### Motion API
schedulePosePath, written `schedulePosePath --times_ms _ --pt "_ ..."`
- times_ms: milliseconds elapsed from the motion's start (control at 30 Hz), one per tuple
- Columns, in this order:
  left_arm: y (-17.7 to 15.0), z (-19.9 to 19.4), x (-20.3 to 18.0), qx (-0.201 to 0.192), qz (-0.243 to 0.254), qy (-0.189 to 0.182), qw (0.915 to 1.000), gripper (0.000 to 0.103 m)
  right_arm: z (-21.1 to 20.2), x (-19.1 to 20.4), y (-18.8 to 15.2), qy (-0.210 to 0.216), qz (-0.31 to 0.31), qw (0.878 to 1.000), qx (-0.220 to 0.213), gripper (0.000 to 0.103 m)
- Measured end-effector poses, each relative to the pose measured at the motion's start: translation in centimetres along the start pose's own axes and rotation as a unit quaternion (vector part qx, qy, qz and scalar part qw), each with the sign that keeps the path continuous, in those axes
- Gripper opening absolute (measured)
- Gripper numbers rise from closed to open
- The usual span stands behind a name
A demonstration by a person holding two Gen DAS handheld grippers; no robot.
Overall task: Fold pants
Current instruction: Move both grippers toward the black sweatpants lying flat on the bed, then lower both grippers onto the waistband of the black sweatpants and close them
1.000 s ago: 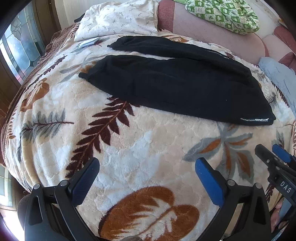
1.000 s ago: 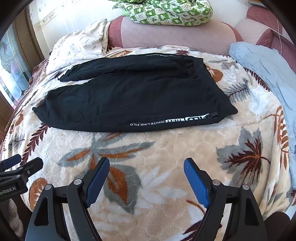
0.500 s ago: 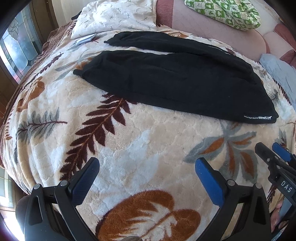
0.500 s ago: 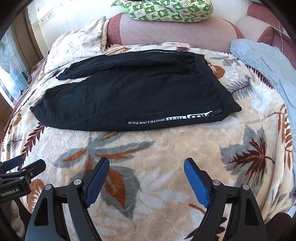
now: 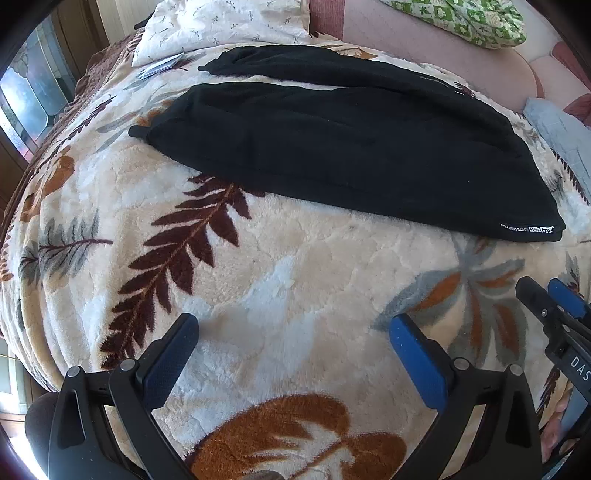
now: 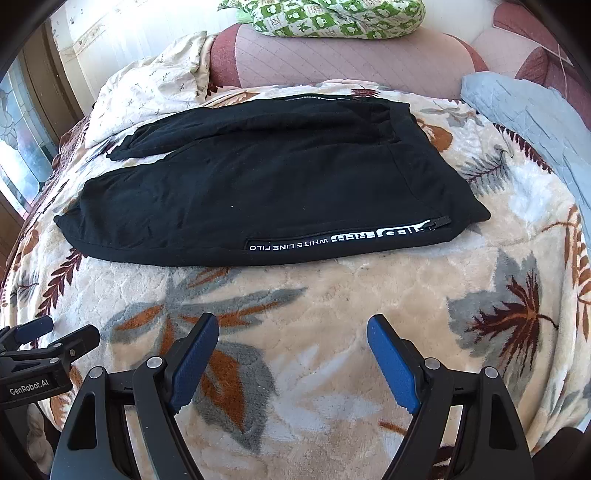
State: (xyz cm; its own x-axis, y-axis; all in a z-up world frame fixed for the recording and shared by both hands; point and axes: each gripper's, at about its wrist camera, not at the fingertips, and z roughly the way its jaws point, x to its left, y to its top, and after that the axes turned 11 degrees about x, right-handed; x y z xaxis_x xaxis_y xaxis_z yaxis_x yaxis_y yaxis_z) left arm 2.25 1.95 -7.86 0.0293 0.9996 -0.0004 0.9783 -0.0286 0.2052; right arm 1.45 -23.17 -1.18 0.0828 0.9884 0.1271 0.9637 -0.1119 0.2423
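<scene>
Black pants (image 5: 332,147) (image 6: 258,192) lie flat on a leaf-patterned blanket, legs reaching left and waistband at the right, with a white-lettered stripe along the near edge. My left gripper (image 5: 293,330) hovers open over bare blanket, short of the near leg's cuff end. My right gripper (image 6: 291,332) is open too, in front of the stripe and the waist end. Nothing sits between either pair of blue pads. Each gripper shows at the edge of the other's view: the right gripper (image 5: 550,295) and the left gripper (image 6: 55,334).
The blanket (image 5: 295,277) covers a bed that drops away at the left. A white pillow (image 5: 221,26) and a small paper packet (image 5: 162,66) lie at the far left. A pink headboard (image 6: 351,55) carries a green patterned bundle (image 6: 325,16). Light blue cloth (image 6: 528,114) lies at the right.
The left gripper has drawn slightly nearer the bed, so the pants sit a bit larger and higher in its view. The right gripper has stayed put. Both stayed open.
</scene>
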Motion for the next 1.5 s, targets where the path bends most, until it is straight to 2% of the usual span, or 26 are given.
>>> schedulePosePath --times_ms 400,833,1100,1267,1367,1500 --pt "-0.2 0.8 -0.3 0.000 0.001 0.011 0.9999 0.103 1.1 0.1 -0.1 -0.003 -0.001 1.000 0.015 0.088" --pt "-0.3 1.2 0.0 -0.005 -0.011 0.001 0.9999 0.103 1.6 0.4 -0.5 -0.011 -0.009 1.000 0.017 0.093" --pt "-0.7 1.3 -0.5 -0.019 -0.001 0.020 0.9996 0.103 2.1 0.9 -0.9 -0.013 -0.030 0.999 0.010 0.101" --pt "-1.2 0.9 -0.5 -0.029 0.017 0.019 0.9993 0.103 2.3 0.8 -1.2 -0.006 -0.039 0.999 0.002 0.103" --pt "-1.6 0.1 -0.5 -0.025 0.008 0.029 0.9992 0.102 2.4 0.8 -1.0 -0.004 -0.049 0.999 0.013 0.103" --pt "-1.9 -2.2 -0.1 -0.052 0.000 0.034 0.9981 0.101 2.2 0.9 -0.5 -0.003 -0.052 0.998 0.030 0.103"
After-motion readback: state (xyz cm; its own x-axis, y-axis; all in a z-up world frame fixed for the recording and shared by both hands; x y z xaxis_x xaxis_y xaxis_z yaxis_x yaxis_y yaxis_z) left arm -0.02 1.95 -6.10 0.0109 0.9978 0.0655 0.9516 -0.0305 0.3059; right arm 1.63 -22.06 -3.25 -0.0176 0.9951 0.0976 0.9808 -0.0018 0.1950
